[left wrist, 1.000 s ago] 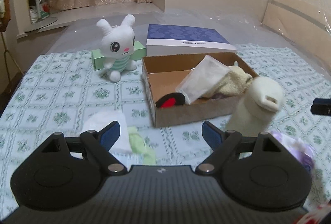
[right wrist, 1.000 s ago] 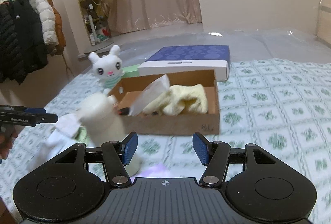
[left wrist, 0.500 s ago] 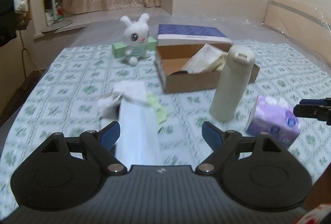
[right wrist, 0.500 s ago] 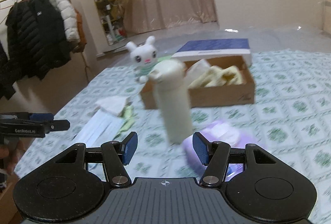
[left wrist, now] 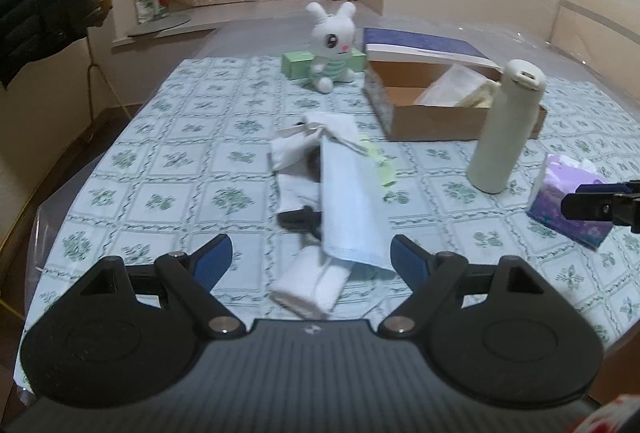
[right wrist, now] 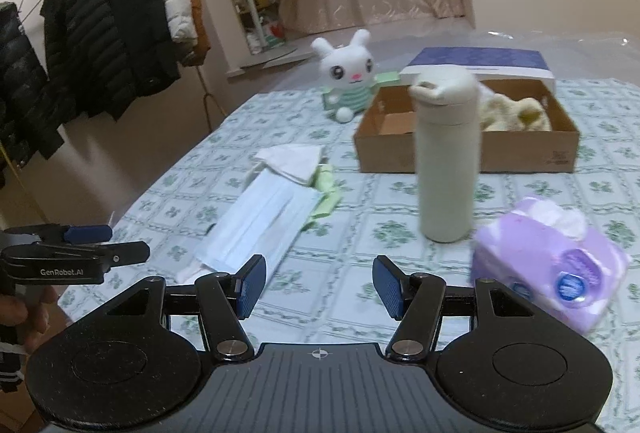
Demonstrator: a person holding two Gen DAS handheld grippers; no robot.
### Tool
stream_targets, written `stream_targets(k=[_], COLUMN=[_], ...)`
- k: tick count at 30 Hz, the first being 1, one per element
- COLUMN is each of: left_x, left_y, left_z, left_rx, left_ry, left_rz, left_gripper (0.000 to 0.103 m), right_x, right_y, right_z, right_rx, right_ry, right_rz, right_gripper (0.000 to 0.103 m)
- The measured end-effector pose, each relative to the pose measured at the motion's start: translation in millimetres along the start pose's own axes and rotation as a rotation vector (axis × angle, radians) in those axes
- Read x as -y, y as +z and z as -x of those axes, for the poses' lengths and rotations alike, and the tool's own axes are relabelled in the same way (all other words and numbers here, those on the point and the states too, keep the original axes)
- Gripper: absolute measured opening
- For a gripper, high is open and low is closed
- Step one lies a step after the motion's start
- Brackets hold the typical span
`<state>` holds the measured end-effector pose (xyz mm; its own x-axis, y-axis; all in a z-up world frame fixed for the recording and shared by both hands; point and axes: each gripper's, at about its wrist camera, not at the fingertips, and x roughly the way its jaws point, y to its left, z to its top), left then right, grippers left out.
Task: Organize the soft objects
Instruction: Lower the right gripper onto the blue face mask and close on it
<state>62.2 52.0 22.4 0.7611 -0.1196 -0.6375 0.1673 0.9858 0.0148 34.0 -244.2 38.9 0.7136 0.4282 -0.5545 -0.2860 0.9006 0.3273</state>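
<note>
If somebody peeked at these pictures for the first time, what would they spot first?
Probably the white bunny toy sitting at the far side of the table, beside the open cardboard box. Next, the tall cream bottle standing upright in front of that box, with the purple tissue pack by it. A messy pile of cloths lies in the middle.

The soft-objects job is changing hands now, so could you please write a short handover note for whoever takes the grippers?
Left gripper: open, empty, above the pile of cloths.
Right gripper: open, empty, near the tissue pack.
Done: cream towel and a clear bag lie in the cardboard box.
Left: the cloths, the tissue pack and the plush bunny are outside the box.
The bottle stands upright before the box; reach around it.
</note>
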Motion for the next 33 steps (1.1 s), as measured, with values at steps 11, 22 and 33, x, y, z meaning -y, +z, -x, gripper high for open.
stream_targets(k=[11,22,33], left_x=[-28,-46,-70], left_y=[-8,-8,-4], left_z=[-17,-53,-96], left_rx=[-0.024,-0.054,-0.067], left_ry=[0.015,-0.025,-0.046], left_rz=[0.011,-0.055,-0.058], left_gripper=[0.085,0.084,0.084], right_x=[-32,-44,-35], right_y=[7,9,14], right_z=[-45,-106,-180], right_rx=[-0.03,-0.097,-0.138], right_ry=[0.05,0.077,0.07], right_rz=[0.032,-0.017,-0.17], right_gripper=[0.063,0.071,0.074])
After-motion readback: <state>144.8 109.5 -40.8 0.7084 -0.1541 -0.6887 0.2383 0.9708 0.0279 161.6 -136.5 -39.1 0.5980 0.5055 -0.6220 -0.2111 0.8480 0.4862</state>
